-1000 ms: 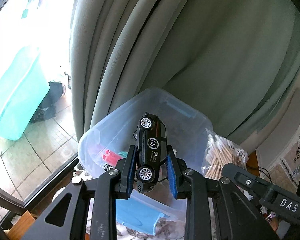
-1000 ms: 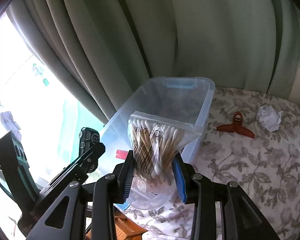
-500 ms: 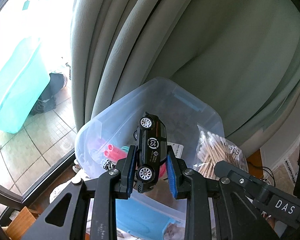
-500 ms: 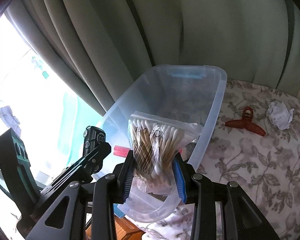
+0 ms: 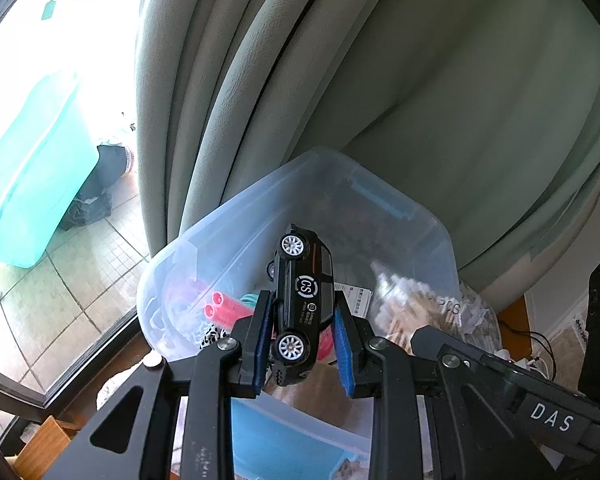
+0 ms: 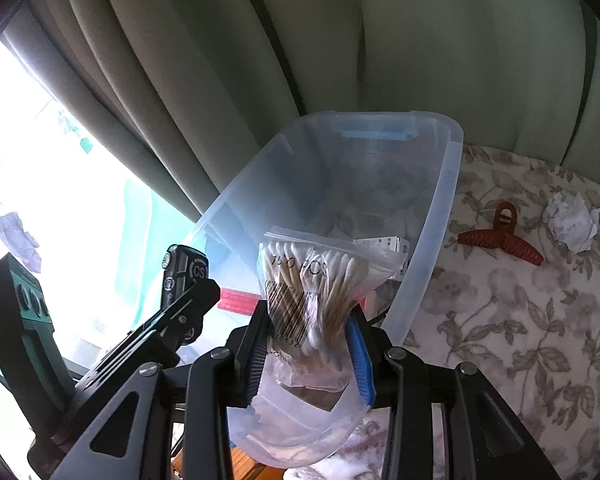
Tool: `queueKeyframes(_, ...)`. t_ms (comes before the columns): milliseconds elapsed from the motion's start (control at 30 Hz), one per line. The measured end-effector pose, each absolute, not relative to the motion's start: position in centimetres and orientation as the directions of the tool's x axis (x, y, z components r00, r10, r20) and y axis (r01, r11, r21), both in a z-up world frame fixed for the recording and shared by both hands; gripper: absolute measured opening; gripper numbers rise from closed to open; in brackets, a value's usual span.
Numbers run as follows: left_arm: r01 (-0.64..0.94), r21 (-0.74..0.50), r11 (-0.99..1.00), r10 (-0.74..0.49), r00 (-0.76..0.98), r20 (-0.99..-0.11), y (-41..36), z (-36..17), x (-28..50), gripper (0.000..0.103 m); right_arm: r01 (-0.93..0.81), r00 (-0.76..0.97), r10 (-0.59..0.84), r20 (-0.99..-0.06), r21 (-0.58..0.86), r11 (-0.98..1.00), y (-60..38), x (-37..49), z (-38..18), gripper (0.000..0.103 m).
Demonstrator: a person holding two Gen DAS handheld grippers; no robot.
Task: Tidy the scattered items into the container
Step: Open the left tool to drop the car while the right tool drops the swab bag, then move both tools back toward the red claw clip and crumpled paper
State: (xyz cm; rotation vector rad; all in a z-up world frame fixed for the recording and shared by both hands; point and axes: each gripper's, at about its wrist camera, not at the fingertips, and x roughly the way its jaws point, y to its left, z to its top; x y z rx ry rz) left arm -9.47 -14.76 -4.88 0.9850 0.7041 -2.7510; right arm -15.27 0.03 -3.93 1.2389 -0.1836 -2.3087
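My left gripper (image 5: 303,346) is shut on a black toy car (image 5: 302,300), held nose-up over the near end of a clear plastic bin (image 5: 440,236). In the right wrist view my right gripper (image 6: 310,354) is shut on a clear zip bag of cotton swabs (image 6: 312,280), just above the bin's near rim (image 6: 440,216). The bag (image 5: 420,312) and the right gripper's arm show at the right of the left wrist view. The car (image 6: 186,276) and the left gripper's arm show at the left of the right wrist view. Red tubes (image 5: 228,306) and a small box (image 6: 384,244) lie inside the bin.
The bin stands at the left edge of a floral tablecloth (image 6: 520,320), against grey-green curtains (image 5: 340,80). A red-brown hair claw (image 6: 500,236) and a crumpled paper ball (image 6: 572,222) lie on the cloth to the right. A window with a tiled floor outside (image 5: 40,280) is left.
Both grippers have sunk and come closer to the bin, which now looks larger and shows more of its contents. The car and the swab bag stay gripped.
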Motion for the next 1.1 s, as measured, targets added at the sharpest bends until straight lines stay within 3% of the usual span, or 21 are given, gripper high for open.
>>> queueKeyframes(367, 0.278, -0.383, -0.881, 0.032, -0.772, -0.635, -14.0, -5.2, -10.2, 0.03, 0.373, -0.467, -0.502, -0.728, 0.353, -0.858, 0.0, -15.5, -3.5, 0.041)
queueKeyframes(467, 0.276, -0.383, -0.881, 0.032, -0.775, -0.632, -13.6, -5.2, -10.2, 0.043, 0.372, -0.467, -0.502, -0.728, 0.354, -0.858, 0.1, -15.3, -3.4, 0.041)
queueKeyframes(533, 0.28, -0.38, -0.882, 0.026, -0.776, -0.63, -13.3, -5.2, -10.3, 0.056, 0.37, -0.47, -0.502, -0.726, 0.355, -0.859, 0.1, -15.2, -3.3, 0.041)
queueKeyframes(767, 0.293, -0.38, -0.877, 0.022, -0.767, -0.641, -12.8, -4.9, -9.9, 0.057, 0.363, -0.477, -0.501, -0.723, 0.357, -0.861, 0.1, -15.5, -3.4, 0.041)
queueKeyframes(1100, 0.261, -0.346, -0.901, 0.006, -0.79, -0.613, -12.9, -0.4, -6.6, 0.057, 0.347, -0.509, -0.508, -0.695, 0.374, -0.86, 2.1, -13.7, -1.8, 0.041)
